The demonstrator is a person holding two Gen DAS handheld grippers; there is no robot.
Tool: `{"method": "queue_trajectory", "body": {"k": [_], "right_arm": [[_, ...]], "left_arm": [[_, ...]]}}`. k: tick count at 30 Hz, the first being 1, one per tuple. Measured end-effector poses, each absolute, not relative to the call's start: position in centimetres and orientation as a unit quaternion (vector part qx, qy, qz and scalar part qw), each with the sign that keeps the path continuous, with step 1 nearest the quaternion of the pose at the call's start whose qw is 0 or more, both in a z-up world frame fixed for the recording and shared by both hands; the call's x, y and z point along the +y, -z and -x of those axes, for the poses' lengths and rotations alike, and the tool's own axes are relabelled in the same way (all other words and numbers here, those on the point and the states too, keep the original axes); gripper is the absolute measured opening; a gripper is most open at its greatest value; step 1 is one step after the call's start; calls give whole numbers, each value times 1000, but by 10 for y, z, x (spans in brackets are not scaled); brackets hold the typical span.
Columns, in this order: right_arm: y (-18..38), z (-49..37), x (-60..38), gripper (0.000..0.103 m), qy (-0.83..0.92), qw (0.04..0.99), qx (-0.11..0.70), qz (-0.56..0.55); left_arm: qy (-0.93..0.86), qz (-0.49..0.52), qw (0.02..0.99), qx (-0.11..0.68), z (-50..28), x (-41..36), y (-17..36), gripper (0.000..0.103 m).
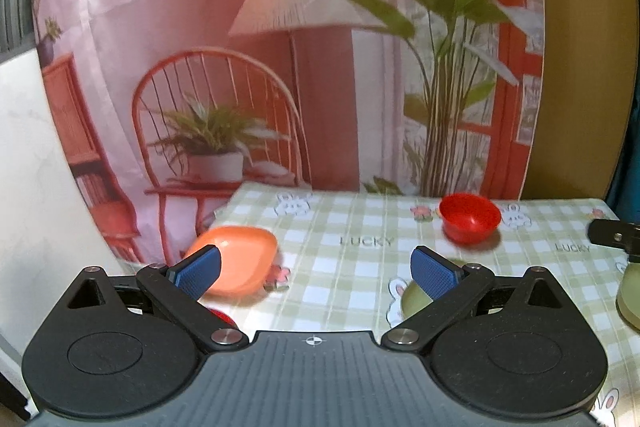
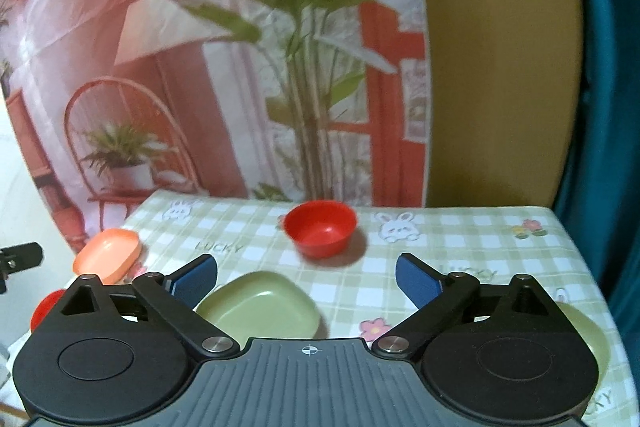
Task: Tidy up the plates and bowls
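Jaws of the right gripper [image 2: 306, 277] are seen spread wide and empty above the checked worktop [image 2: 440, 247], with a green plate [image 2: 260, 309] lying just below the left pad. Jaws of the left gripper [image 1: 316, 273] are likewise held apart, nothing between them; an orange plate [image 1: 240, 259] is partly hidden behind its left pad. A red bowl [image 2: 322, 229] is set upright farther back, well apart from both plates, before a printed backdrop [image 2: 200, 67].
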State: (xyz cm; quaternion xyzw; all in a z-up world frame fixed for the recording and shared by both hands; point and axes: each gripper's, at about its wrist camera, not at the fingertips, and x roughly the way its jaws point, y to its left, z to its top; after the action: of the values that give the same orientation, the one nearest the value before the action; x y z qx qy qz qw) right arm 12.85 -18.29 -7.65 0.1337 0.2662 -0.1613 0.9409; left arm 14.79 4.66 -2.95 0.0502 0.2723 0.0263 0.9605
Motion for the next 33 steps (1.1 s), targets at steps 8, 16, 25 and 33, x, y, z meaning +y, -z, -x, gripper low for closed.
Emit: {"method": "queue_trajectory", "body": {"k": [8, 16, 25, 33], "right_arm": [[96, -165, -151, 89, 120, 935, 305, -137], [92, -216, -89, 89, 58, 936, 318, -136], [106, -287, 9, 89, -22, 932, 346, -103], [144, -337, 55, 71, -55, 913, 391, -104]], "left_arm": [[-21, -31, 951, 306, -149, 80, 50, 93], [-79, -11, 948, 307, -156, 173, 43, 93], [-122, 55, 938, 319, -166, 272, 71, 93], [-118, 59, 926, 353, -185, 290, 122, 86]]}}
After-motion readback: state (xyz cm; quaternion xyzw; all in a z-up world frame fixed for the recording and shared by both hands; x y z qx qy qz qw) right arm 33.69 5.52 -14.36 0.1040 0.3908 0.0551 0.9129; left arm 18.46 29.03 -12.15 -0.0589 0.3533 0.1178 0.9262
